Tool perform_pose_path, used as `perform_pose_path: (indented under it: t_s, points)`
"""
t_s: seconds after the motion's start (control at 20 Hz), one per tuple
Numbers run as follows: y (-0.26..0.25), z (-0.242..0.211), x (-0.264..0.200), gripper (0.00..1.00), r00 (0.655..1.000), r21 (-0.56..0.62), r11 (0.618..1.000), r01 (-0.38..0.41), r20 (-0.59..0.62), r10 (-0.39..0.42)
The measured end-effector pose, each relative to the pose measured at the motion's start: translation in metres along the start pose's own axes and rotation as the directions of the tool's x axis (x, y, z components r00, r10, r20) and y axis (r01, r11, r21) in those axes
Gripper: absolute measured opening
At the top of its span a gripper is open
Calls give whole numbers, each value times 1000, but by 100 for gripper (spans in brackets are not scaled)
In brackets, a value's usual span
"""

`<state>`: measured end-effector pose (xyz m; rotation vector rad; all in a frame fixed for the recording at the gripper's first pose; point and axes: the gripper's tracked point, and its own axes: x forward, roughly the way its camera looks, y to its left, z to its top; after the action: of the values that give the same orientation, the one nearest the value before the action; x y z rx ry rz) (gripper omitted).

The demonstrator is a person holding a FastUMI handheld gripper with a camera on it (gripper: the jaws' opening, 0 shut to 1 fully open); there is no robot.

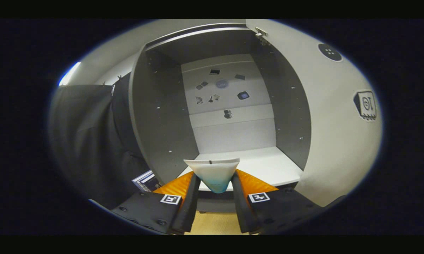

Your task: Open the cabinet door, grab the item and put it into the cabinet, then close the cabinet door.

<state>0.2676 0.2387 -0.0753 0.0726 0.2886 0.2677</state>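
My gripper (214,178) is shut on a white item with a blue lower end (213,173), a wedge-shaped piece held between both fingers. Just ahead stands the cabinet (162,116), its interior grey-walled with a white back panel. The cabinet door (331,134) is swung open to the right. The white shelf floor (268,165) lies just beyond the held item, which hangs at the shelf's front edge. Small dark stickers dot the back panel (229,91).
Black cloth (88,141) hangs left of the cabinet. A small striped box (146,180) sits low beside the cabinet's left wall. A wooden surface (213,224) shows below between the fingers. A hinge (261,35) sits at the door's top.
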Motion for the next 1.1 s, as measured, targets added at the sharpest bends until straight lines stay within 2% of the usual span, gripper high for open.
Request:
perform_pose_path:
  t_s: [0.2, 0.4, 0.75, 0.9, 1.0, 1.1]
  points:
    - [-13, 9, 56, 55, 995, -62, 997, 49, -79, -54]
    - [-18, -2, 90, 56, 982, -115, 992, 57, -171, -76]
    - [-24, -31, 115, 56, 951, -116, 992, 59, -295, -91]
    - [-27, -28, 119, 57, 958, -122, 991, 63, -272, -94]
    - [-27, -28, 125, 59, 960, -126, 990, 69, -263, -100]
    - [-28, -29, 127, 76, 960, -127, 990, 68, -261, -100]
